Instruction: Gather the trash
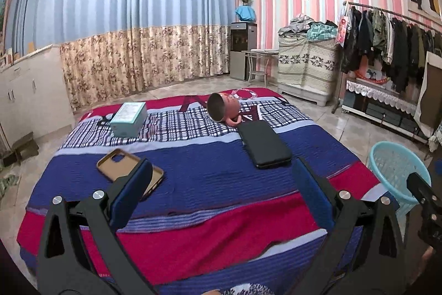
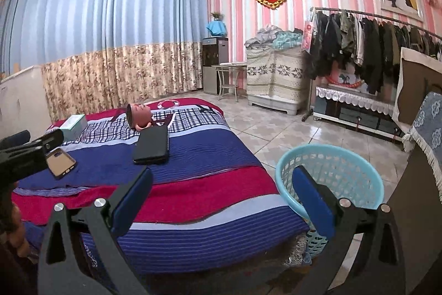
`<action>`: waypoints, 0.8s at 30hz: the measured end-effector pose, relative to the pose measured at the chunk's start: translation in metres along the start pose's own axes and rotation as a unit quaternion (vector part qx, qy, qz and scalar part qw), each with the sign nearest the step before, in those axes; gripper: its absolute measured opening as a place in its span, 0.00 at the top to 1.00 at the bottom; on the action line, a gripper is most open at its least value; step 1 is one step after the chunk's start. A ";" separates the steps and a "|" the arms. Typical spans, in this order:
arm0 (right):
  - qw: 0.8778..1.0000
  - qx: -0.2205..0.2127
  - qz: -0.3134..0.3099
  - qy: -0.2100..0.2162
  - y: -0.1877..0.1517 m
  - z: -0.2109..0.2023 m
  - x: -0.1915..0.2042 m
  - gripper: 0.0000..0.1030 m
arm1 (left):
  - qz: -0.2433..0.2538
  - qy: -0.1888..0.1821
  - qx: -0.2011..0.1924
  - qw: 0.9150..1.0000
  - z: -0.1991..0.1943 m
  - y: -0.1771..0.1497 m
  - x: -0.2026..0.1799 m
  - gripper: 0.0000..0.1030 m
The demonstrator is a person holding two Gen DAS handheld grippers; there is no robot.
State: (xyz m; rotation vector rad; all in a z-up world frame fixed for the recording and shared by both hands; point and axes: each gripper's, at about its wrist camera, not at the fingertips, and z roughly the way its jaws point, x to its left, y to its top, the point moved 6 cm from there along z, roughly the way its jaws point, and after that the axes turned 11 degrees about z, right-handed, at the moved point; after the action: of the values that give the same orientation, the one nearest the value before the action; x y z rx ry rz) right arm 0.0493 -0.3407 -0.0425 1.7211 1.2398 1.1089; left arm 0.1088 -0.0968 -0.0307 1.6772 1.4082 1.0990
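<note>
- Left wrist view. Bedroom with blue-and-floral curtains, pink striped wall; low bed (image 1: 193, 179) under a striped blue, red and plaid cover filling the foreground.
- On the cover: tan phone case (image 1: 121, 167) lying back-up near the left fingertip; black wallet-like case (image 1: 263, 143) further in at centre; pink mug (image 1: 222, 108) tipped on its side just beyond it; pale teal box (image 1: 128, 119) at far left.
- Left gripper (image 1: 221, 201) poised above the near part of the cover, fingers spread wide, nothing between them.
- Light blue basket (image 1: 392, 165) on the tiled floor just beside the bed's right edge; right-hand tool partly visible at the frame's right margin.
- Right wrist view. Same room seen from further right; basket (image 2: 328, 176) directly ahead, apparently empty.
- Right gripper (image 2: 221, 201) likewise wide open and holding nothing, right finger overlapping the basket's near rim in the picture.
- Judged step: opening approach, no item yet gripped or binned.
- Judged next move: descent of the left fingers astride the phone case, closest candidate, closing across its narrow width, then carry rightward over the basket. Flat, thin object on soft cloth; low, near-level entry advisable.
</note>
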 end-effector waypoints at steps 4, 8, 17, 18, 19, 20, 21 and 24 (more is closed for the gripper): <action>1.000 0.002 -0.006 0.003 -0.001 0.000 0.003 0.05 | -0.011 0.012 -0.015 1.000 -0.006 0.001 0.010 0.05; 1.000 0.001 -0.008 0.006 0.001 0.000 0.001 0.05 | 0.000 0.014 -0.022 1.000 -0.009 0.002 0.006 0.05; 1.000 0.001 -0.011 0.008 0.001 -0.001 0.003 0.05 | 0.017 0.023 -0.046 0.999 -0.018 0.006 0.001 0.05; 1.000 0.001 -0.012 0.008 0.001 -0.001 0.003 0.05 | 0.017 0.024 -0.045 0.999 -0.018 0.005 0.001 0.05; 1.000 0.000 -0.012 0.008 0.002 -0.001 0.003 0.05 | 0.016 0.024 -0.046 0.999 -0.018 0.005 0.002 0.05; 1.000 -0.001 -0.013 0.009 0.002 -0.001 0.003 0.05 | 0.017 0.024 -0.046 0.998 -0.018 0.006 0.002 0.05; 1.000 -0.001 -0.014 0.009 0.002 -0.001 0.004 0.05 | 0.017 0.024 -0.047 0.998 -0.019 0.006 0.002 0.05; 1.000 -0.005 -0.016 0.008 0.003 -0.001 0.006 0.05 | 0.021 0.024 -0.051 0.998 -0.019 0.007 0.001 0.05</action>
State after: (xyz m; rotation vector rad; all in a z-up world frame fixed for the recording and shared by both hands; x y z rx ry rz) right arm 0.0499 -0.3360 -0.0384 1.6822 1.2665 1.1096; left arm 0.0945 -0.0971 -0.0168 1.6244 1.3294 1.2198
